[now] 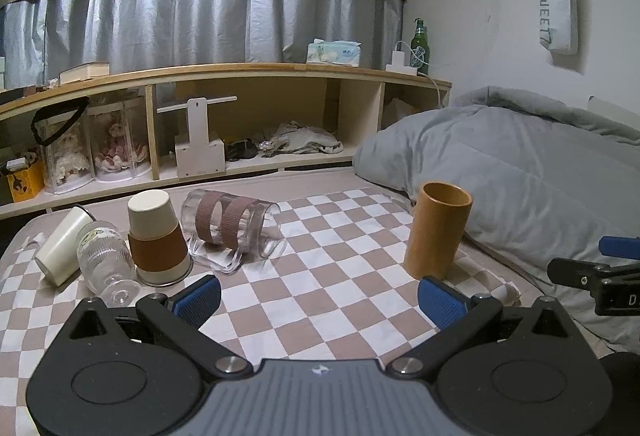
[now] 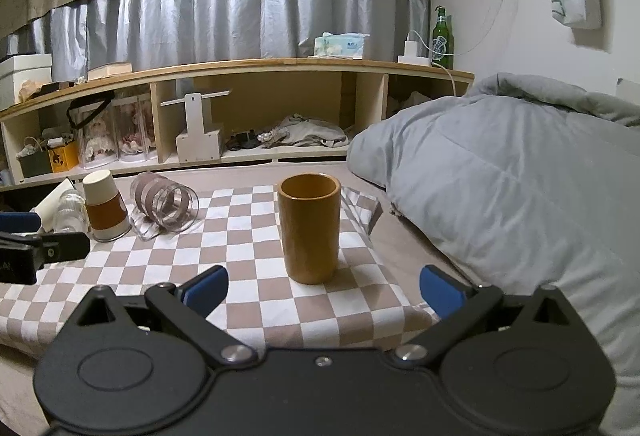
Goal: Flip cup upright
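Observation:
A tan cylindrical cup stands upright, mouth up, on the checkered cloth. At the left, a paper cup with a brown sleeve stands upside down. A clear mug with brown bands lies on its side. A clear ribbed glass and a cream cup also lie on their sides. My left gripper is open and empty, short of the cups. My right gripper is open and empty, just before the tan cup.
A grey duvet is heaped at the right, against the cloth's edge. A low wooden shelf with boxes, dolls and a green bottle runs along the back. The right gripper's body shows at the right edge of the left wrist view.

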A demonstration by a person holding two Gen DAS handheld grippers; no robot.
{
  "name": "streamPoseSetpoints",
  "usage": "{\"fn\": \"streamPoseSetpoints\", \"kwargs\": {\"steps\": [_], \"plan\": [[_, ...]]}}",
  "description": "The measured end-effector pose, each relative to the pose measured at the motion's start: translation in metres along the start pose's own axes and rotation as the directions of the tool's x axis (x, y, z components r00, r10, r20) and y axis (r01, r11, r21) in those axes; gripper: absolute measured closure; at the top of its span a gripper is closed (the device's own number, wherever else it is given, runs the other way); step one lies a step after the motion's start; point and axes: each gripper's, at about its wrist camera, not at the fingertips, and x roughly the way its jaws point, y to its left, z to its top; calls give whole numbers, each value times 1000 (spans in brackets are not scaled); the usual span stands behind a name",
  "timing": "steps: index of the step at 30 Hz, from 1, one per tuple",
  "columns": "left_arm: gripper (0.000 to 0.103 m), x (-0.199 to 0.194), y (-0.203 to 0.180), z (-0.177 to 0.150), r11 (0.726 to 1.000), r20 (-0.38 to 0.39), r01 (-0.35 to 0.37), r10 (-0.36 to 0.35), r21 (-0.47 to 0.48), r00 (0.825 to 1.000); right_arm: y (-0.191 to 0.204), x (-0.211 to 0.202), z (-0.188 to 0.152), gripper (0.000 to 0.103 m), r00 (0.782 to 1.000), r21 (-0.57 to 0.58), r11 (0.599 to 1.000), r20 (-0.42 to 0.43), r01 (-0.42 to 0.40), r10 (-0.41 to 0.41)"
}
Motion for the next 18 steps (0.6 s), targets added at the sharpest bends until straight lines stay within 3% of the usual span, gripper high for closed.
{"fn": "streamPoseSetpoints", "kwargs": {"steps": [18], "plan": [[0,-3,1,0,1000,12,-17,16,19,1000,-2,-1,-2,0,1000,13,1000,-1,12,-12]]}}
